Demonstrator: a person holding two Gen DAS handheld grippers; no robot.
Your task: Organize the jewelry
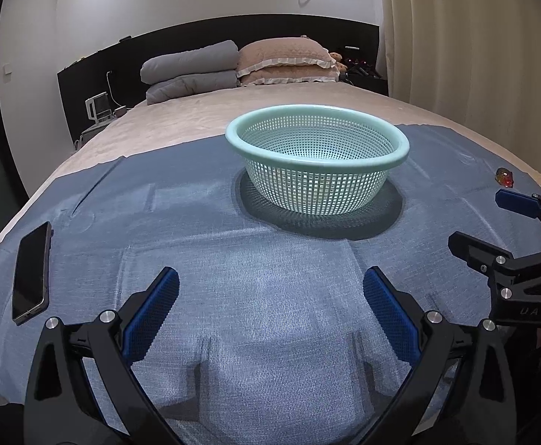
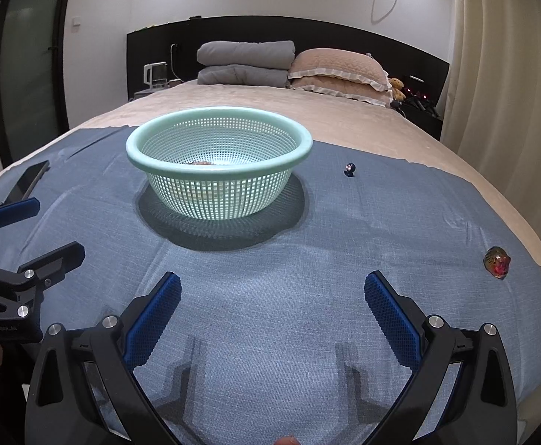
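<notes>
A mint-green mesh basket (image 1: 317,137) stands on a blue cloth (image 1: 233,259) spread over the bed; it also shows in the right wrist view (image 2: 218,144), with something brownish lying low inside it. A red and amber jewel (image 2: 497,261) lies on the cloth at the right, also seen in the left wrist view (image 1: 504,178). A small dark blue ring (image 2: 350,169) lies right of the basket. My left gripper (image 1: 270,289) is open and empty, low over the cloth in front of the basket. My right gripper (image 2: 272,293) is open and empty beside it.
A black phone (image 1: 31,272) lies on the cloth at the left edge. Folded grey blankets (image 2: 246,63) and pink pillows (image 2: 339,72) sit at the head of the bed. Curtains (image 2: 511,74) hang on the right.
</notes>
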